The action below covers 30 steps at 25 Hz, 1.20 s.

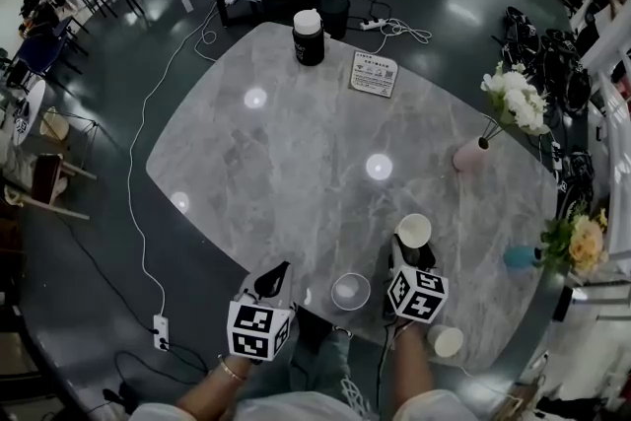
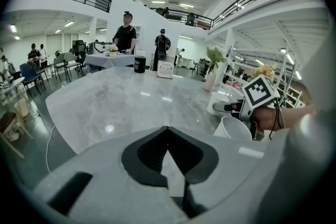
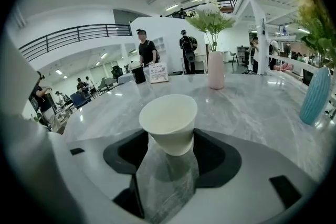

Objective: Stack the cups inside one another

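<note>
My right gripper (image 1: 412, 249) is shut on a white paper cup (image 1: 413, 231), held upright with its mouth up, a little above the grey marble table (image 1: 296, 143). In the right gripper view the cup (image 3: 168, 120) sits between the jaws of that gripper (image 3: 169, 140). A second white cup (image 1: 350, 291) stands on the table between the two grippers; it also shows in the left gripper view as a cup (image 2: 233, 128) at the right. A third cup (image 1: 446, 341) stands near the table's front edge. My left gripper (image 1: 275, 277) (image 2: 167, 131) is shut with nothing in it, left of the second cup.
A black jar with a white lid (image 1: 309, 36) and a sign card (image 1: 374, 74) stand at the far side. A pink vase with white flowers (image 1: 471, 155) and a blue vase (image 1: 518, 257) stand at the right. People stand beyond the table (image 2: 126, 31).
</note>
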Each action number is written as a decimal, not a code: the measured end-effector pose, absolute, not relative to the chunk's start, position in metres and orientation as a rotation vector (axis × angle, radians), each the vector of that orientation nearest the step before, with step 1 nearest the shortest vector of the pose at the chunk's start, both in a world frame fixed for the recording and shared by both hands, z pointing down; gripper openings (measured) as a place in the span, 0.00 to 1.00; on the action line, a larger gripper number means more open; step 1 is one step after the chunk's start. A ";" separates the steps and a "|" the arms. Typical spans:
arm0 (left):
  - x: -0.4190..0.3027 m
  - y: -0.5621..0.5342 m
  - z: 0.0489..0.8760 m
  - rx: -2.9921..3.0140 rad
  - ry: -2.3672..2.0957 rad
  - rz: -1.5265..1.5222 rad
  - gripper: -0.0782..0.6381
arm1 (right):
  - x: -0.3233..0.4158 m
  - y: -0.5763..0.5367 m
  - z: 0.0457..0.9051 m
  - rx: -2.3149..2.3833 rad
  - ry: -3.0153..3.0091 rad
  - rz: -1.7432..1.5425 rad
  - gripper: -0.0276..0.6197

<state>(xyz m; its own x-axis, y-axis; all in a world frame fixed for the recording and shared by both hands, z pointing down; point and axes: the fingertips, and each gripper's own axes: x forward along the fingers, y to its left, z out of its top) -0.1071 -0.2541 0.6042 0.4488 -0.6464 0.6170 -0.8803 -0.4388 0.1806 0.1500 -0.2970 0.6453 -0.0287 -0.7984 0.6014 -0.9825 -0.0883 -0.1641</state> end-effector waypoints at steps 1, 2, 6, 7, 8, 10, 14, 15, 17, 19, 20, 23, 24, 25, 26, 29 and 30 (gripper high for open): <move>-0.108 -0.254 0.605 2.221 -1.277 0.647 0.10 | 0.150 -0.297 0.645 1.942 -1.874 0.827 0.41; -0.108 -0.254 0.605 2.223 -1.277 0.649 0.10 | 0.150 -0.298 0.645 1.945 -1.873 0.826 0.41; -0.109 -0.255 0.604 2.232 -1.275 0.649 0.10 | 0.151 -0.297 0.644 1.955 -1.874 0.821 0.41; -0.108 -0.255 0.604 2.232 -1.275 0.648 0.10 | 0.152 -0.296 0.643 1.958 -1.873 0.820 0.41; -0.108 -0.254 0.604 2.232 -1.274 0.648 0.10 | 0.153 -0.295 0.642 1.961 -1.872 0.819 0.41; -0.108 -0.253 0.604 2.232 -1.271 0.647 0.10 | 0.154 -0.292 0.641 1.968 -1.868 0.821 0.41; -0.106 -0.252 0.602 2.244 -1.264 0.638 0.10 | 0.155 -0.289 0.637 1.982 -1.860 0.818 0.41; -0.106 -0.252 0.601 2.247 -1.263 0.635 0.10 | 0.155 -0.288 0.636 1.987 -1.858 0.818 0.41; -0.107 -0.251 0.599 2.251 -1.261 0.629 0.10 | 0.156 -0.285 0.633 1.995 -1.854 0.818 0.41; -0.107 -0.250 0.597 2.253 -1.260 0.626 0.10 | 0.156 -0.282 0.630 2.000 -1.851 0.817 0.41; -0.107 -0.249 0.596 2.255 -1.260 0.624 0.10 | 0.155 -0.280 0.628 2.003 -1.850 0.815 0.41; -0.108 -0.246 0.593 2.260 -1.259 0.611 0.10 | 0.155 -0.275 0.621 2.010 -1.851 0.806 0.41; -0.108 -0.245 0.592 2.262 -1.258 0.606 0.10 | 0.154 -0.273 0.620 2.011 -1.852 0.803 0.41; -0.107 -0.244 0.592 2.265 -1.258 0.601 0.10 | 0.154 -0.271 0.618 2.011 -1.853 0.800 0.41; -0.107 -0.243 0.591 2.268 -1.257 0.596 0.10 | 0.153 -0.269 0.616 2.010 -1.856 0.798 0.41; -0.106 -0.239 0.588 2.279 -1.251 0.583 0.10 | 0.149 -0.262 0.610 2.008 -1.863 0.787 0.41; -0.105 -0.238 0.586 2.284 -1.248 0.577 0.10 | 0.148 -0.260 0.607 2.008 -1.866 0.783 0.41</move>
